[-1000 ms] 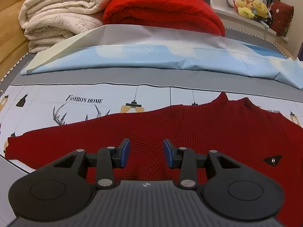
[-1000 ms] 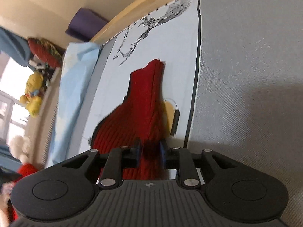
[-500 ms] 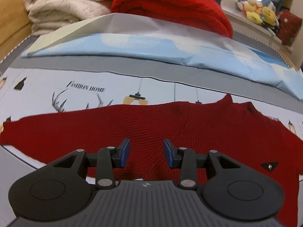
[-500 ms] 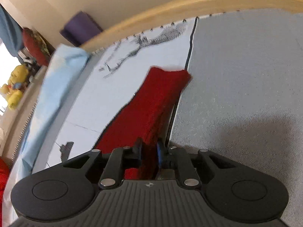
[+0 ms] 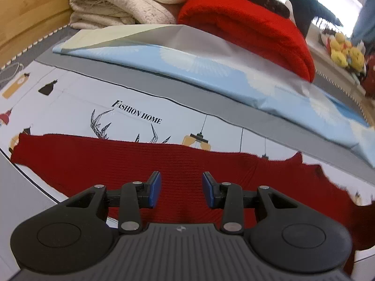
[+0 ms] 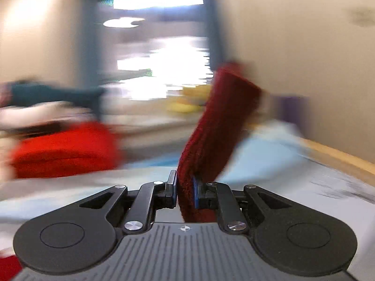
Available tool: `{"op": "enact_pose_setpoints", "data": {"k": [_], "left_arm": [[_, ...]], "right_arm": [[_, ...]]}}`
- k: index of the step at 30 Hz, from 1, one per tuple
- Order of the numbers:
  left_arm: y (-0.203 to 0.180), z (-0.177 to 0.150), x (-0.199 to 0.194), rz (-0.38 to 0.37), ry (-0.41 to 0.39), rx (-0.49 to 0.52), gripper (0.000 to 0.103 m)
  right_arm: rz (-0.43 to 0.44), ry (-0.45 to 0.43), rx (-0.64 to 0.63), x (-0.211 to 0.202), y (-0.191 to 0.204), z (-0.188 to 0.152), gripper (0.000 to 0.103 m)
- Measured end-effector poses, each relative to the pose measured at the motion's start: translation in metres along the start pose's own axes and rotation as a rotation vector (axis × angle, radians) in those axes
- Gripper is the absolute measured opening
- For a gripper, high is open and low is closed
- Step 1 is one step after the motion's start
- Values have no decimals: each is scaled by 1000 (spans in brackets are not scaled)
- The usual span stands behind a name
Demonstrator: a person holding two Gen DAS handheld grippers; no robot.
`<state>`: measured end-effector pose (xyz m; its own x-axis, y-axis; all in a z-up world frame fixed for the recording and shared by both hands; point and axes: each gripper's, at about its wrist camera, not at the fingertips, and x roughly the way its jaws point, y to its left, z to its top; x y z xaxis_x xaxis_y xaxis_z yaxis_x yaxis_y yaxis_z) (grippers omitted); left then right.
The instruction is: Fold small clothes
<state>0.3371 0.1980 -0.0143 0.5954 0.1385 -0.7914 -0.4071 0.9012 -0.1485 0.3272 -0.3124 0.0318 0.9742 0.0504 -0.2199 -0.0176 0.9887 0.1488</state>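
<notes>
A dark red knit sweater (image 5: pixel 131 161) lies spread flat on the printed bed sheet (image 5: pixel 70 98), its left sleeve stretched toward the left. My left gripper (image 5: pixel 181 188) is open and empty, hovering just above the sweater's left sleeve. My right gripper (image 6: pixel 185 190) is shut on the sweater's other sleeve (image 6: pixel 222 119), which is lifted off the bed and sticks up in front of the camera. The right wrist view is heavily blurred.
A folded light-blue sheet (image 5: pixel 211 70) lies across the bed behind the sweater. Behind it are stacked cream blankets (image 5: pixel 121 2) and a bright red blanket (image 5: pixel 248 32). Plush toys (image 5: pixel 346 53) sit at far right. A wooden bed frame (image 5: pixel 30 11) runs along the left.
My right gripper has lifted the sleeve off the bed and swung round fast toward the room. My left gripper has shifted left along the sweater, staying open.
</notes>
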Motion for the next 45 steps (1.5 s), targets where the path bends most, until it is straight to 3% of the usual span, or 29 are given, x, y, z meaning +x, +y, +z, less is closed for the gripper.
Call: {"op": "enact_pose_setpoints", "data": {"k": [2,3,5,7,9,13,14,15,19,22,24,28,35,40,42,44,45], "left_arm": [[0,3,-3,-17,0,-17,43],[-1,4,-4,-24,1,-22,43],[-3,4,-4,-37,6,-36,43],[-3,3,-2,-52,20,-55,43],[-3,1,1,-81,44,-73,42],[-12,-7,9,-145,80,-64,35],[-15,-10,12,-161,87,-58,24],[-18,-12,15,-177,97,-53,22],[-32,-26,30,-247,145,-58,18],[-38,-36,46,-283,189,-77,18],[-37,-42,58,-290,217,-103,19],[-31,-52,82,-280,261,-159,20],[-10,-58,123,-323,307,-329,39],[-4,-58,140,-355,317,-406,40],[-7,-56,140,-354,307,-400,34],[-14,-54,134,-331,285,-348,8],[-18,-51,128,-313,265,-313,8]], "right_arm": [[202,46,-12,-10,64,-9,20],[303,110,14,-10,93,-18,32],[490,331,74,1,139,-41,41],[561,519,128,6,163,-58,41],[529,621,156,-3,171,-61,41],[353,680,249,-12,136,-35,43],[282,681,266,-16,121,-30,44],[224,668,299,-20,103,-27,46],[56,614,369,-32,47,-37,47],[-51,670,467,-14,16,-51,48],[-40,689,535,-8,1,-55,48],[-35,704,510,2,1,-55,48],[42,740,529,13,10,-46,48],[53,749,527,13,10,-47,48],[45,757,526,15,9,-50,48],[39,765,529,18,9,-54,48],[38,772,532,20,9,-57,48]]}}
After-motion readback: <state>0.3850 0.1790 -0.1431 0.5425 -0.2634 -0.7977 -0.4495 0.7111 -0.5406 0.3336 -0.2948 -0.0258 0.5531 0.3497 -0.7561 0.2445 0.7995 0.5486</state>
